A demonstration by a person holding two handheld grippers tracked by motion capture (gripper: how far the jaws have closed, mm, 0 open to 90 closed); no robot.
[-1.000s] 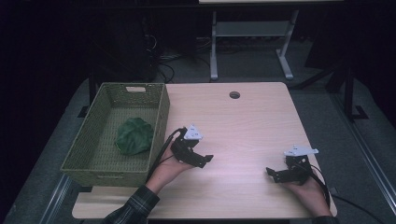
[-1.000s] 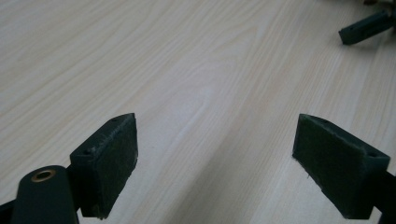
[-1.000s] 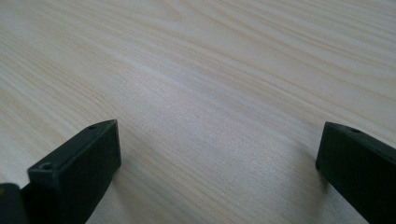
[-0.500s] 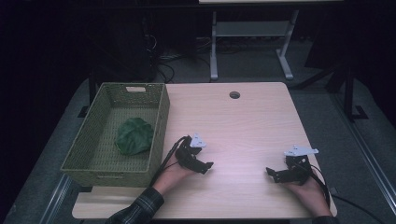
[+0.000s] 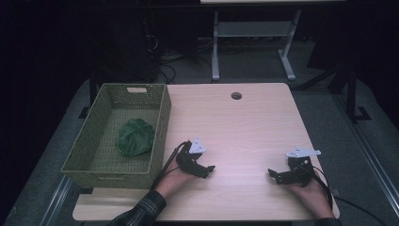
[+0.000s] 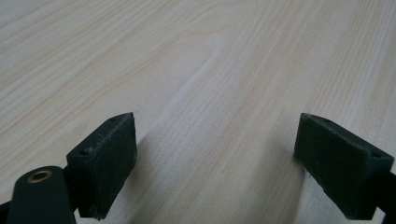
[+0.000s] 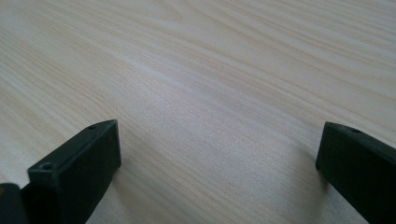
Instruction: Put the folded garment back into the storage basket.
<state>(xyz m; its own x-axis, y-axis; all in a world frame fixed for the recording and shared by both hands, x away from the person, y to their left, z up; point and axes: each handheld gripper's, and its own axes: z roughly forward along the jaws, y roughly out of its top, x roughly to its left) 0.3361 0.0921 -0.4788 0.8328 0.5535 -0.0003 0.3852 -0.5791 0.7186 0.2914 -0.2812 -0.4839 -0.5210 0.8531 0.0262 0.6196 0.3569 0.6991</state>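
Note:
A green woven basket (image 5: 160,123) stands on the left of the light wood table (image 5: 240,127), with a crumpled green cloth (image 5: 135,137) lying inside it. My left gripper (image 5: 207,170) rests low on the table just right of the basket's near corner. It is open, and bare wood shows between its jaws (image 6: 215,163). My right gripper (image 5: 274,175) rests near the front right of the table, pointing left. It too is open over bare wood (image 7: 219,172).
A round cable hole (image 5: 236,95) sits near the table's far edge. Beyond the table a grey desk frame (image 5: 249,37) and cables (image 5: 164,66) stand on the dark floor. A metal rail (image 5: 371,160) runs along the right side.
My left gripper has drawn back from beside the basket toward the front edge and lowered to the table. The right gripper has stayed in place.

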